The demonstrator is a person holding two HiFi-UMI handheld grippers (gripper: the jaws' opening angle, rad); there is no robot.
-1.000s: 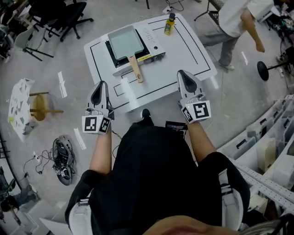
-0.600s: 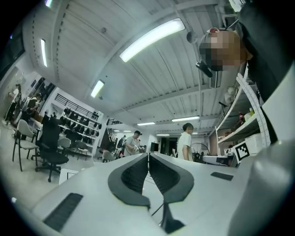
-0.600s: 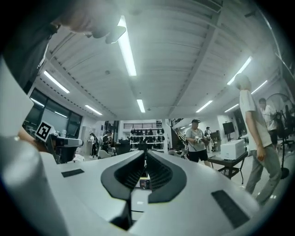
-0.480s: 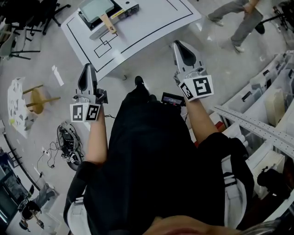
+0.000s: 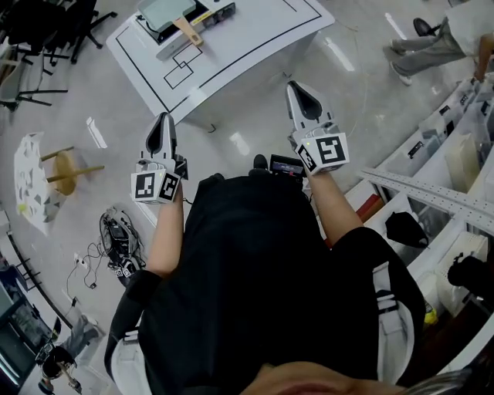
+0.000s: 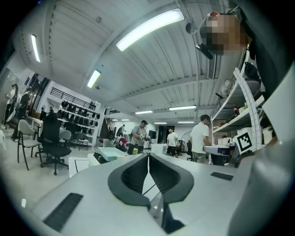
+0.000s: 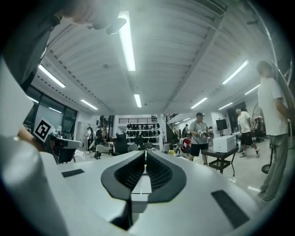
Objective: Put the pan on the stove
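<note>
Left gripper hangs short of the surface's near edge, jaws pressed together, nothing between them. The pan sits on the stove toward the far left corner. Right gripper is likewise shut and empty.

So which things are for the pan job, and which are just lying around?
For the job:
- pan, already sitting on the stove
- white table under them
- left gripper and right gripper, both shut and empty

Just lying about:
- wooden stool
- cable bundle on the floor
- office chairs
- storage shelves
</note>
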